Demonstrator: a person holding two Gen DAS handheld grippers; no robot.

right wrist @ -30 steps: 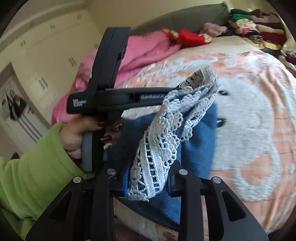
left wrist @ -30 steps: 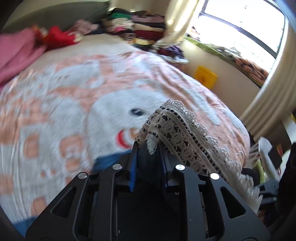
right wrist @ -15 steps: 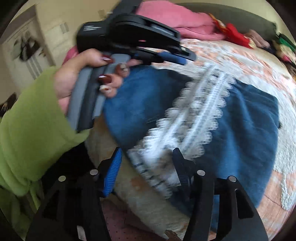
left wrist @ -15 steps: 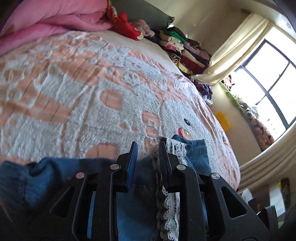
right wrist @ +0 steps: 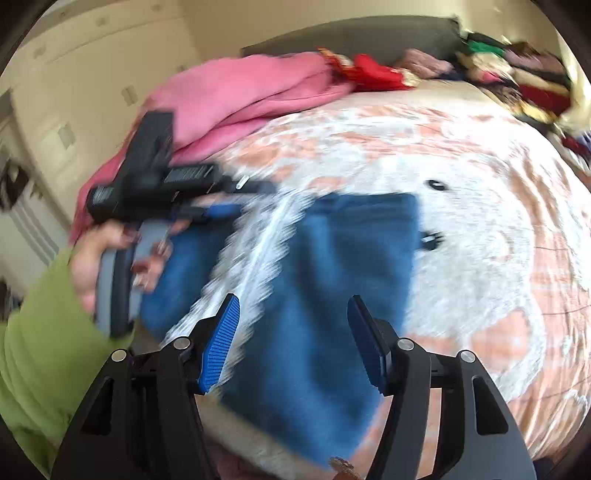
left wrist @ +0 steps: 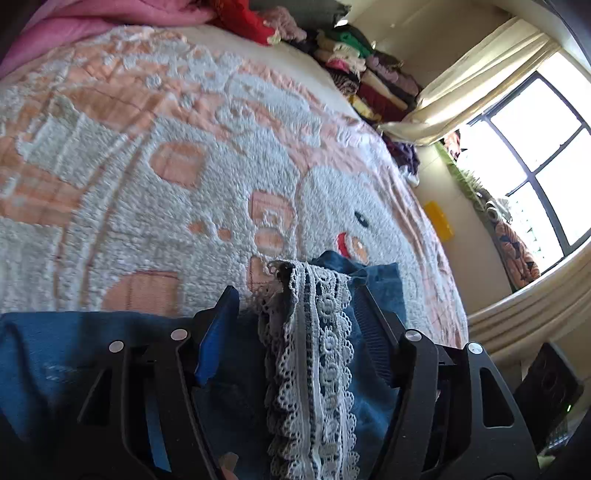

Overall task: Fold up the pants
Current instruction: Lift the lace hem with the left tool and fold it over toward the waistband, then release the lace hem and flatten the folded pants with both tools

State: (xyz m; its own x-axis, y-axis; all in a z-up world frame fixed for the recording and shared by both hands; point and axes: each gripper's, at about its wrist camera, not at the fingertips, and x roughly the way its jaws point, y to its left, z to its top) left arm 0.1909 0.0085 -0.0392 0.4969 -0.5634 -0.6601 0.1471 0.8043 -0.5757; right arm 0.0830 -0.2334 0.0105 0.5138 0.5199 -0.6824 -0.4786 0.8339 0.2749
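Both grippers, left gripper [left wrist: 295, 325] and right gripper [right wrist: 293, 339], just spread over pants [right wrist: 332, 277].

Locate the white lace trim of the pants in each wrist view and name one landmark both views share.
Left wrist: lace trim runs up the lower centre, over the blue pants.
Right wrist: blurred lace trim crosses diagonally, left of centre.
Shared landmark: the pink blanket, top left in both.

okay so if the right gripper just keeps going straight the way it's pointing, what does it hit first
Most likely the blue pants lying on the bedspread. The right gripper is open with nothing between its fingers, and the blue cloth fills the view just ahead. The picture is blurred, so the depth is a rough guess.
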